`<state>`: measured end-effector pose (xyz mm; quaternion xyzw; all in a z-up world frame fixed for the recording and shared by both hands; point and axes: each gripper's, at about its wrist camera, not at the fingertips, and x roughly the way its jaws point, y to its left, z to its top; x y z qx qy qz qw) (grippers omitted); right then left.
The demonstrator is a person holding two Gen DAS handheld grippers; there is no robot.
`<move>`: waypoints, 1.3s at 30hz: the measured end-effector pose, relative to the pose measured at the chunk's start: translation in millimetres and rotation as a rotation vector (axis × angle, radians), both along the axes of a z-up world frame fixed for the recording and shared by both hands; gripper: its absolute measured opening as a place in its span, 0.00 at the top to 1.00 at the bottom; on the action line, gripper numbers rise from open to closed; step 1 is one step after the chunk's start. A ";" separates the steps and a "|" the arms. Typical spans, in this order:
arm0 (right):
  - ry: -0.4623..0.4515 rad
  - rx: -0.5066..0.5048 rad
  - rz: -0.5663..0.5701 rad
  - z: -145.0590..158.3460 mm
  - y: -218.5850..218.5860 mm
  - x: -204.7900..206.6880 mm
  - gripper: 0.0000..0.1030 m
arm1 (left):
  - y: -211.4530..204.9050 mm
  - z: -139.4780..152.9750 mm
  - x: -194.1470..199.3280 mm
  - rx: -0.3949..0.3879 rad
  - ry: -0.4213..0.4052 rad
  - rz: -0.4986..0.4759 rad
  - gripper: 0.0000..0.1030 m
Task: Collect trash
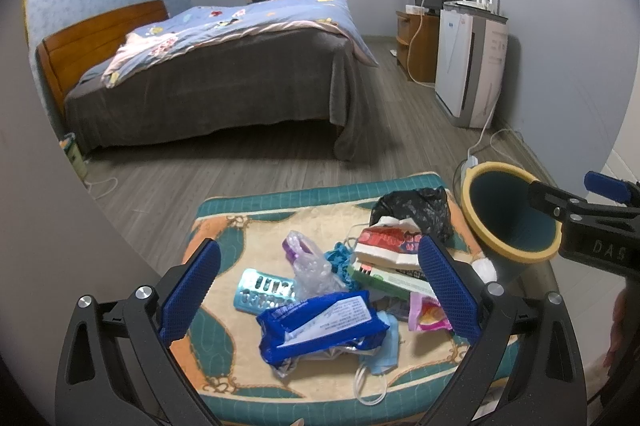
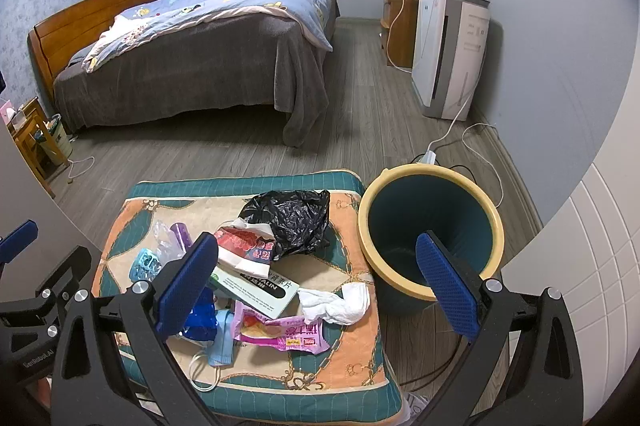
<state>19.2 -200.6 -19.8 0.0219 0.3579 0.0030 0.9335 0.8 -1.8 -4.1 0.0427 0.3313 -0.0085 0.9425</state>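
Our left gripper has its fingers spread wide with nothing between the pads, hanging over the heap on the mat. Right between those fingers lies the blue wrapper, its white label covered in print too small for us to read. We judge it the easiest first pick, since it sits on top of the pile and under nothing. Under it peeks a blue mask, its ear loop trailing toward us. Just inside the left finger is a blister pack, with a clear bag just beyond it.

Our right gripper is also spread and empty. Between its fingers lie the pink packet, printed in characters we cannot make out, a white tissue and a green box whose dark strip reads partly "ALIN". Beyond them are a red-and-white pouch and a black bag.

Past the right finger stands the bin, upright on the floor and touching the mat's edge, apparently empty. We take it that it sits there so each piece needs only a short carry. The left gripper's body reads "GenRobot.AI", the right one's "DAS".
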 end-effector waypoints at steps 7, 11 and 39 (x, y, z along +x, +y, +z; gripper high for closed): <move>-0.002 0.029 -0.022 0.2 -6.6 2.7 0.05 | 6.7 -3.6 0.4 -0.011 -0.010 0.008 0.05; -0.009 0.048 -0.055 3.0 -12.1 6.9 0.05 | 7.0 -4.1 1.3 -0.009 -0.030 -0.005 0.05; 0.138 0.096 0.066 -66.9 -6.3 130.0 0.05 | 58.3 -76.2 94.0 0.012 0.121 0.034 0.05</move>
